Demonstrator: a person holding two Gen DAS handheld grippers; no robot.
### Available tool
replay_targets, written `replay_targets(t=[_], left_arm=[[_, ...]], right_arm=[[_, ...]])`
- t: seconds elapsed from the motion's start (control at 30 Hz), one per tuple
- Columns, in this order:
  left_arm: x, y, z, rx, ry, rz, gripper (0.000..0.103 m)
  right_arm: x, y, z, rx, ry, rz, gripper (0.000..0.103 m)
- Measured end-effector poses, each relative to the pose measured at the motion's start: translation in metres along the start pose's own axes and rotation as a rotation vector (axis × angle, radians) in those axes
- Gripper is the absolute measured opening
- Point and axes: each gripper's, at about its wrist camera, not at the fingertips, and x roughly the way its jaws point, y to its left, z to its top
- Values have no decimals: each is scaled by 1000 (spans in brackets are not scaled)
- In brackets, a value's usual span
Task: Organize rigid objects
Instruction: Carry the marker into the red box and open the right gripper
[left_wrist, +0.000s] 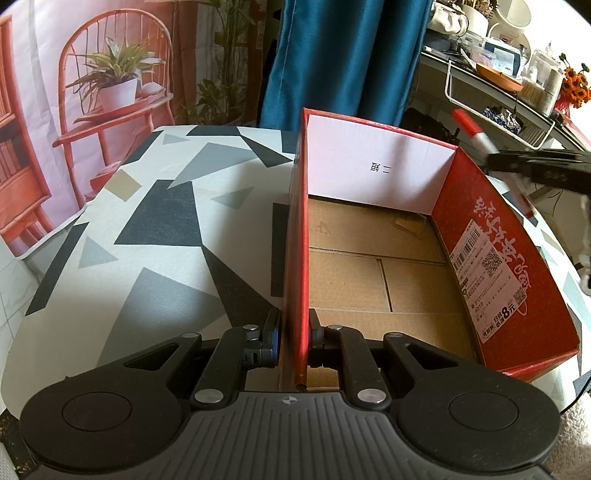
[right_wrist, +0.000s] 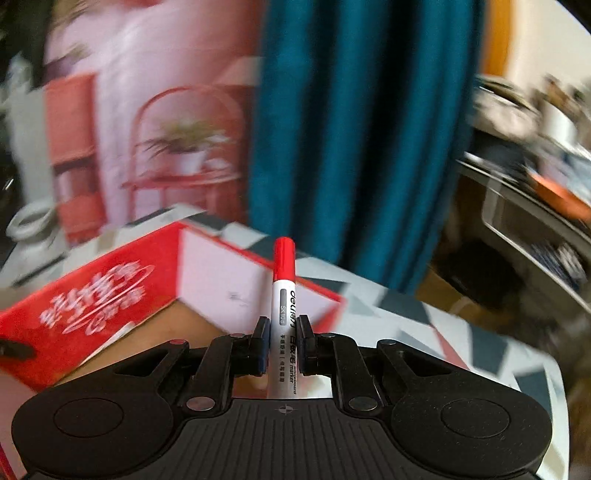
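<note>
A red cardboard box (left_wrist: 498, 240) with a bare brown floor stands on the patterned table (left_wrist: 147, 240). My left gripper (left_wrist: 293, 332) is shut on the box's near left wall (left_wrist: 297, 258), one pad outside and one inside. My right gripper (right_wrist: 282, 338) is shut on a white marker with a red cap (right_wrist: 283, 291), which points up and away between the pads. In the left wrist view the same marker (left_wrist: 471, 129) and the right gripper (left_wrist: 491, 157) show blurred above the box's far right corner. The box (right_wrist: 92, 306) lies below and left in the right wrist view.
A small clear piece (left_wrist: 408, 223) lies on the box floor near the far wall. A blue curtain (left_wrist: 343, 62) hangs behind the table. A cluttered shelf (left_wrist: 517, 74) stands at the right. A printed backdrop with a red chair and plant (left_wrist: 114, 85) fills the left.
</note>
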Motion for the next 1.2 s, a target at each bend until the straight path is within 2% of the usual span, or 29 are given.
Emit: replay_targets(t=[0.1,0.3,0.57,0.63,0.77,0.8,0.83,0.9,0.97,1.03,1.1,1.2], left_arm=[[0,0,0,0,0,0,14],[0,0,0,1,0,-3,15],[1,0,0,1,0,-3,15],[1,0,1,1,-1,-3,15],[1,0,0,1,0,-2,15],[1,0,0,0,0,-2,15],[1,0,0,0,0,-1,16],[1,0,0,-2,1,-2,16],[1,0,0,-1,1,-2,16],[1,0,0,-1,1,-1,16],[1,0,0,0,2,0,16],[1,0,0,-1,-4,7,16]], right_arm=[[21,17,4,-86,41,35,14],[41,36,1,-153,105,81,14],[58,44,0,-169,156,127,14],[58,45,-1,-161,150,126,20],[50,43,-1,-143,116,120,21],[47,41,-1,-134,98,116,27],[44,38,0,-125,81,109,41],[37,31,0,-99,40,92,59],[28,21,-1,-63,-7,84,71],[20,10,0,-23,-39,63,89],[11,-2,-2,20,-79,37,101],[-4,-18,-7,83,-147,-24,103]])
